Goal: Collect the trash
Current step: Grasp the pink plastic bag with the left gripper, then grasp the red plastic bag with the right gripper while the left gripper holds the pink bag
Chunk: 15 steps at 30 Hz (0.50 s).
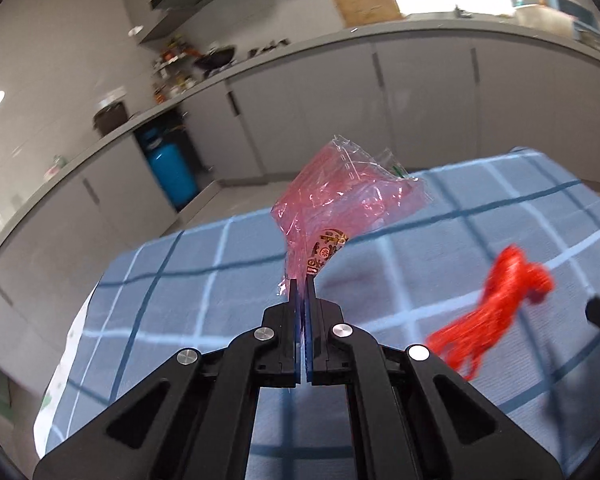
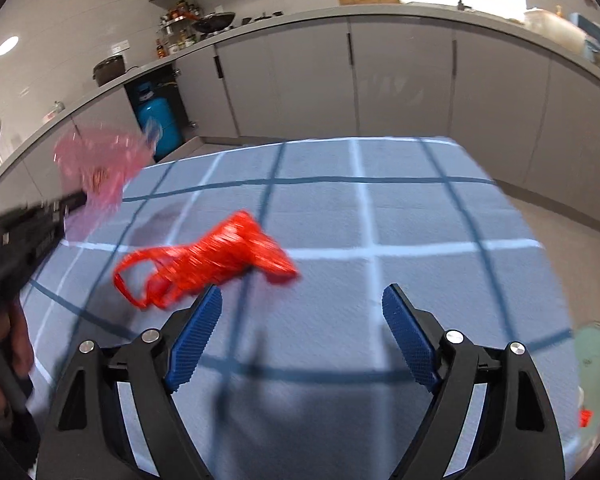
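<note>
Trash is split: the pink wrapper (image 1: 340, 204) hangs pinched in the left claw (image 1: 302, 284) above the surface (image 1: 180, 280), and could slip free, while the right claw (image 2: 302, 300), spread, nears the red tangle (image 2: 216, 264).

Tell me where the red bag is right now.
The red bag lies crumpled on the checked tablecloth, just ahead and left of the open right gripper in its view; in the left wrist view it lies right of the pink wrapper.
</note>
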Each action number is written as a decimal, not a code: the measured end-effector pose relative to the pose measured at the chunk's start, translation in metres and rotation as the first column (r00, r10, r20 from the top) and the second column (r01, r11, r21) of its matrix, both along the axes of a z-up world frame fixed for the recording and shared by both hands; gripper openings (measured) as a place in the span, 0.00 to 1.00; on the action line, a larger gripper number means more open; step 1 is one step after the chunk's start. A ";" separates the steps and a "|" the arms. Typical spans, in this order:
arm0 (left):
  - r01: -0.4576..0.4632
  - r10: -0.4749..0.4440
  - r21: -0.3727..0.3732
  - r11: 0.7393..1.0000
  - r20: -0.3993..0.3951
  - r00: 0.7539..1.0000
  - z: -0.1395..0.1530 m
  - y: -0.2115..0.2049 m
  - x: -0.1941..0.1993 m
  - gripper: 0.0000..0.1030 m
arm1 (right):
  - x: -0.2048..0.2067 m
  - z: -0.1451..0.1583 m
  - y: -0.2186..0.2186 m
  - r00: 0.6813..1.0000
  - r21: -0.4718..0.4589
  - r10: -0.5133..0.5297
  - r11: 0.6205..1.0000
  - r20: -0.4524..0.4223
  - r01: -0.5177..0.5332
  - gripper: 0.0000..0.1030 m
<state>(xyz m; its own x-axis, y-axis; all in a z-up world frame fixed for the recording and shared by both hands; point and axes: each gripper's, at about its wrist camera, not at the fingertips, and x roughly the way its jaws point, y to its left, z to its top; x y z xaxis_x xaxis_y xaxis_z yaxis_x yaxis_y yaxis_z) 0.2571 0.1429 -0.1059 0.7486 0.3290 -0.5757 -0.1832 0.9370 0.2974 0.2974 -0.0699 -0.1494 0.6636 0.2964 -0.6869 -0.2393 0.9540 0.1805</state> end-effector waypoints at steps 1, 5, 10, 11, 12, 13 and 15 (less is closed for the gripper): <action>-0.021 0.021 -0.004 1.000 -0.007 1.000 -0.004 0.007 0.000 0.03 | 0.008 -0.002 0.010 1.000 0.014 0.003 1.000 -0.011 -0.003 0.80; -0.056 0.056 -0.025 0.998 -0.016 0.998 -0.011 0.027 -0.002 0.03 | 0.027 -0.003 0.031 1.000 0.026 -0.024 0.999 -0.012 0.024 0.80; -0.053 0.052 -0.039 0.998 -0.019 0.998 -0.014 0.033 0.000 0.03 | 0.050 -0.012 0.052 0.997 0.003 -0.059 0.998 -0.049 0.060 0.79; -0.049 0.048 -0.046 0.998 -0.021 0.999 -0.015 0.033 0.000 0.03 | 0.054 -0.016 0.056 0.996 -0.012 -0.060 0.998 -0.059 0.060 0.79; -0.046 0.045 -0.051 0.998 -0.024 0.999 -0.016 0.034 0.001 0.03 | 0.057 -0.022 0.061 0.996 -0.021 -0.058 0.998 -0.073 0.057 0.78; -0.042 0.040 -0.058 0.997 -0.026 0.999 -0.017 0.035 0.001 0.03 | 0.057 -0.027 0.063 0.995 -0.034 -0.058 0.998 -0.086 0.055 0.73; -0.036 0.034 -0.065 0.997 -0.028 0.999 -0.019 0.034 0.000 0.03 | 0.058 -0.037 0.069 0.993 -0.055 -0.044 0.998 -0.110 0.038 0.62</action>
